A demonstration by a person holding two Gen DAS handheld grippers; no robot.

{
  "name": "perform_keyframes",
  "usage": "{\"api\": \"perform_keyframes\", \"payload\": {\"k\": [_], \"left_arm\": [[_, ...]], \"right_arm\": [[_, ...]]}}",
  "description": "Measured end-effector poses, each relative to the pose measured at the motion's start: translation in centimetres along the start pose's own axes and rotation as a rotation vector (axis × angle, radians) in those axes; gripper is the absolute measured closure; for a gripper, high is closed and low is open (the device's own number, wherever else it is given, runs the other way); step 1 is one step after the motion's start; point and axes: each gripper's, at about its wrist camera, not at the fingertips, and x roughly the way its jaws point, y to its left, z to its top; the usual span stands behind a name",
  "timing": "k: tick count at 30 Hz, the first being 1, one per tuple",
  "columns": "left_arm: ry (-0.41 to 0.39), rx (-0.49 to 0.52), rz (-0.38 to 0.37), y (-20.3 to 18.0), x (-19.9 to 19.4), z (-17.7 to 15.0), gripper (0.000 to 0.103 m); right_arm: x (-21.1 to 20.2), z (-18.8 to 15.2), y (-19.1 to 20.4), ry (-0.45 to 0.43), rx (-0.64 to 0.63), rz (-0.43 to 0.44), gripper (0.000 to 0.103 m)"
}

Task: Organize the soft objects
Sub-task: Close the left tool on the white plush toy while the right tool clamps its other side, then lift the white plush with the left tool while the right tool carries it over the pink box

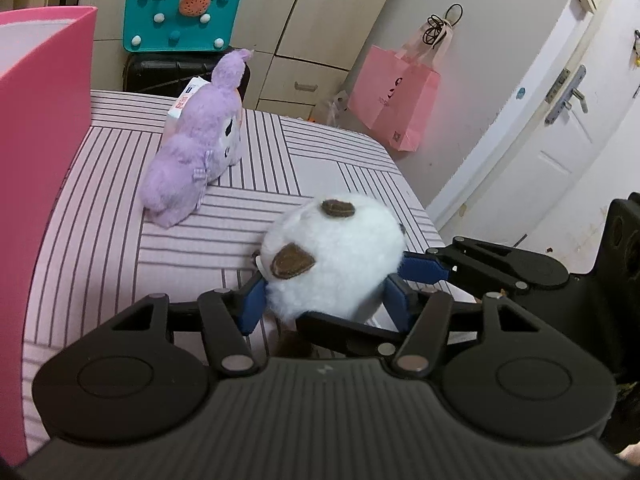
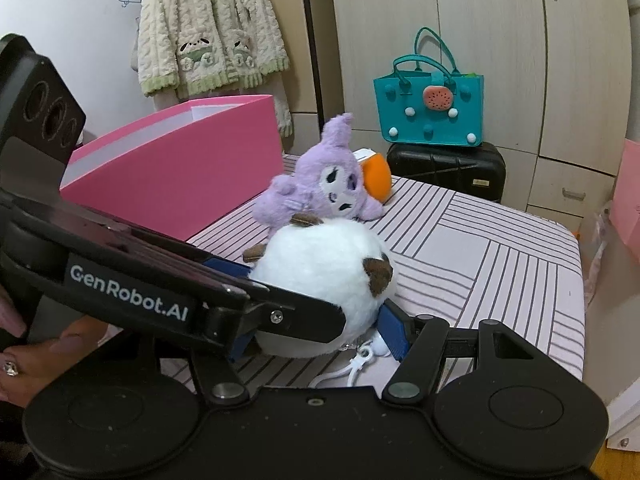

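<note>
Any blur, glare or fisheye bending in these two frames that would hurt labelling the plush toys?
Left wrist view: white plush and purple plush sharp, light even and soft; wardrobe and door edges bow strongly. Right wrist view: both toys crisp, no glare; dark corners, the cabinet lines curve.

white round plush [image 1: 336,248], brown patches; purple plush [image 1: 196,152] lying beyond it

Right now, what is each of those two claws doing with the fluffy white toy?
Left gripper: closed on the white plush toy.
Right gripper: closed on the same toy, from the other side.
</note>
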Motion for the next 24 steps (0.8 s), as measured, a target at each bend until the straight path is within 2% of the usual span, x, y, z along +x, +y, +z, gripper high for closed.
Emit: {"api": "perform_keyframes", "payload": {"k": [14, 19, 24], "left_arm": [[0.072, 0.000, -0.037, -0.4, -4.6, -1.2, 0.042], [0.080, 0.030, -0.067, -0.7, -7.3, -1.7, 0.042], [0.149, -0.007, -0.090, -0.1, -9.1, -1.8, 0.042]], "right_arm": [[-3.5, -0.1, 4.5, 0.049, 0.031, -0.026, 0.033], [-5.5, 0.2, 7.4, 0.048, -0.030, -0.055, 0.033], [-6.5, 0.9, 9.6, 0.099, -0.045, -0.042, 0.033]]}}
